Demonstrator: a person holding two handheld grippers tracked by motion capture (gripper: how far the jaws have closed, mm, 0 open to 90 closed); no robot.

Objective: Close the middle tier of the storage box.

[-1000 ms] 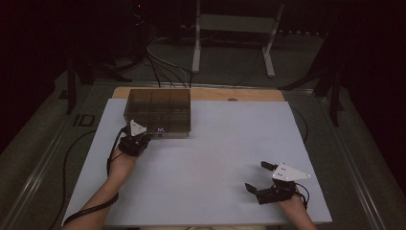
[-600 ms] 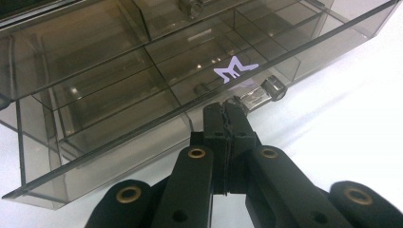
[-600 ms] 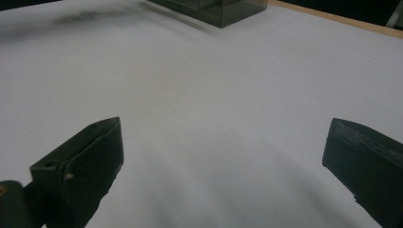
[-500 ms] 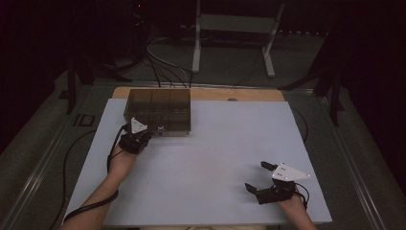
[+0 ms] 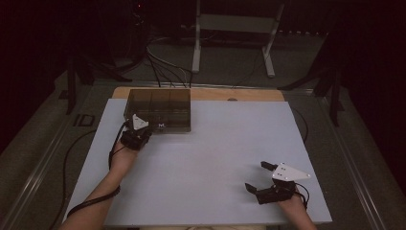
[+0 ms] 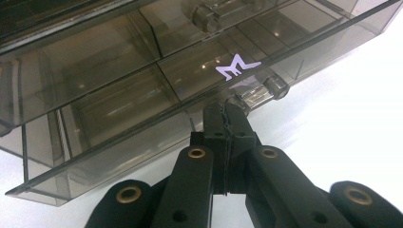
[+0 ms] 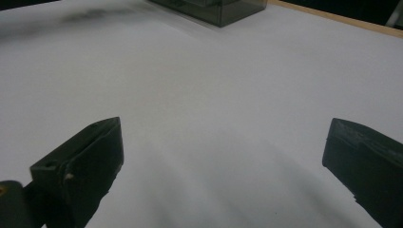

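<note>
A smoky see-through compartment box (image 5: pixel 158 108) stands at the back left of the white table (image 5: pixel 215 143), lid down. My left gripper (image 5: pixel 143 128) is at its front edge. In the left gripper view the jaws are pressed together, and my left gripper (image 6: pixel 227 111) touches the lower front of the box (image 6: pixel 119 95), just left of a clear latch (image 6: pixel 275 87) and below a white logo (image 6: pixel 237 69). My right gripper (image 5: pixel 256 176) rests near the front right of the table. In its own view my right gripper (image 7: pixel 223 137) stands wide open over bare tabletop, with the box (image 7: pixel 214 9) far off.
A wooden strip (image 5: pixel 249 94) runs along the table's back edge. Behind it stand a white frame's legs (image 5: pixel 196 48) and loose cables (image 5: pixel 163 67) on the dark floor. A cable (image 5: pixel 72 158) trails off the table's left side.
</note>
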